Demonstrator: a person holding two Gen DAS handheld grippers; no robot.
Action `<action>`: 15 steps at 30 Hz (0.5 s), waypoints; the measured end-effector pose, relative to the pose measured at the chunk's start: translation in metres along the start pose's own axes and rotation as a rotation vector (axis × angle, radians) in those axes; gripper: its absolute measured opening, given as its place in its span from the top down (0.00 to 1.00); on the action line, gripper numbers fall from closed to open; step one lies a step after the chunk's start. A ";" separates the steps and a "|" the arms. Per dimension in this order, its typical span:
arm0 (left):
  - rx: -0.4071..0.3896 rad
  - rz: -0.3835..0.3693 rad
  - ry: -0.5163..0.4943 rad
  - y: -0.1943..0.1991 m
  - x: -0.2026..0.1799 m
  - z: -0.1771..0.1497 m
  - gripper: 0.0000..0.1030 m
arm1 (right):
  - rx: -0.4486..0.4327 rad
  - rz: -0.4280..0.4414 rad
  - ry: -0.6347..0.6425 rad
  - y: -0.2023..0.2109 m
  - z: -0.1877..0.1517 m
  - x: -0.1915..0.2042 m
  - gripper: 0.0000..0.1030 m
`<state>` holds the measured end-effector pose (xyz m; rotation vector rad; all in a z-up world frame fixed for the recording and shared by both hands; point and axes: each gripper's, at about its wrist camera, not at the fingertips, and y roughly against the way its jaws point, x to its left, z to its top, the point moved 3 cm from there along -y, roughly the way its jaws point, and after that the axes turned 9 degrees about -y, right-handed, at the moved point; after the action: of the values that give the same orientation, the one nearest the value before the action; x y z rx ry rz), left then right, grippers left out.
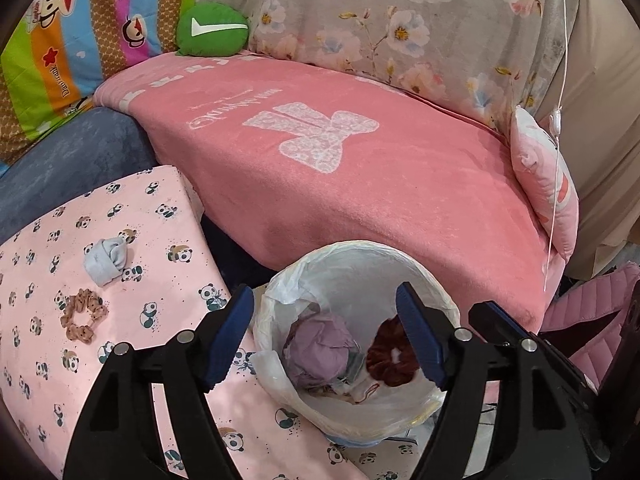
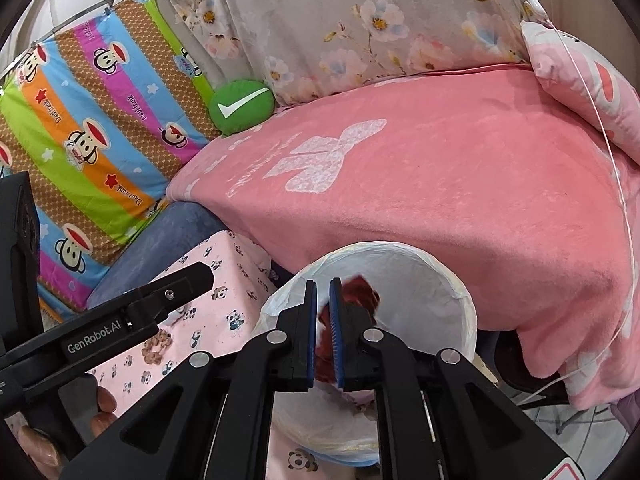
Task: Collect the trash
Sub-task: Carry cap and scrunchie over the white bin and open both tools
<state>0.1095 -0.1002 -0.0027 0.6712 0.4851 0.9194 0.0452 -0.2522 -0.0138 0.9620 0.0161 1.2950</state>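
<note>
A white bin lined with a plastic bag [image 1: 420, 268] [image 2: 448, 280] stands against the pink bed. Inside lie a lilac cloth bundle [image 1: 320, 350] and a dark red scrunchie [image 1: 390, 354]. My left gripper [image 1: 324, 336] is open and empty, held over the bin. My right gripper [image 2: 323, 332] is nearly shut above the bin, with the red scrunchie [image 2: 362, 294] showing between and behind its blue pads; a grip on it cannot be confirmed. A tan scrunchie [image 1: 82, 316] [image 2: 156, 346] and a pale blue rolled cloth [image 1: 106, 260] lie on the panda-print cushion [image 1: 36, 320].
The pink blanket [image 1: 360, 168] covers the bed, with a green check-mark cushion [image 1: 212, 28], a pink pillow [image 1: 548, 188] and a floral cover [image 1: 400, 20] behind. A striped monkey-print quilt [image 2: 92, 140] is at the left. A thin white cord [image 1: 558, 120] hangs at the right.
</note>
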 end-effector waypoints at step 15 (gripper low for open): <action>-0.012 0.026 0.048 0.013 0.023 -0.011 0.32 | 0.018 0.011 0.033 -0.001 -0.012 0.023 0.80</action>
<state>0.1074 -0.0716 -0.0030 0.6474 0.5144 0.9637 0.0470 -0.2270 -0.0106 0.9570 0.0477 1.3223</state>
